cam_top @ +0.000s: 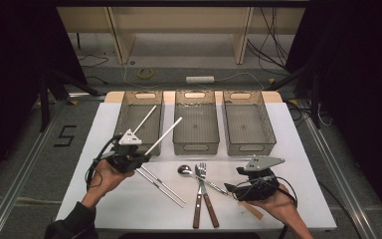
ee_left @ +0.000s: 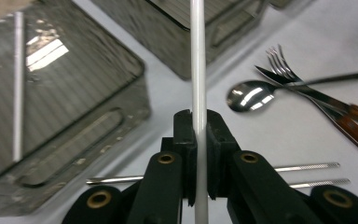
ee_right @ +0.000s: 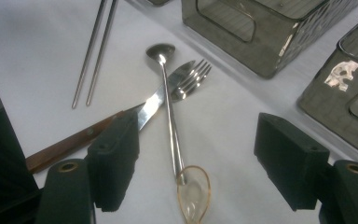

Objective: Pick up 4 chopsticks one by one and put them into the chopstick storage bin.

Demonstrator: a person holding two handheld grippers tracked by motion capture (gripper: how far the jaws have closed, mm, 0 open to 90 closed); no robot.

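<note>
White chopstick [ee_left: 198,70] clamped in the left claw [cam_top: 129,158], raised at nine o'clock on the worktop [cam_top: 288,199] and angled toward the left bin [cam_top: 140,119], with its twin [cam_top: 144,119] already resting in that bin. Sorting judged barely begun: middle bin [cam_top: 195,122] and right bin [cam_top: 248,122] bare. Still lying at six o'clock: two metal chopsticks [cam_top: 161,185], spoon [ee_right: 170,121], fork [ee_right: 191,77] and wood-handled knife [ee_right: 93,133]. Right claw [ee_right: 196,163] spread apart and holding nothing, poised at four o'clock over the spoon's handle.
</note>
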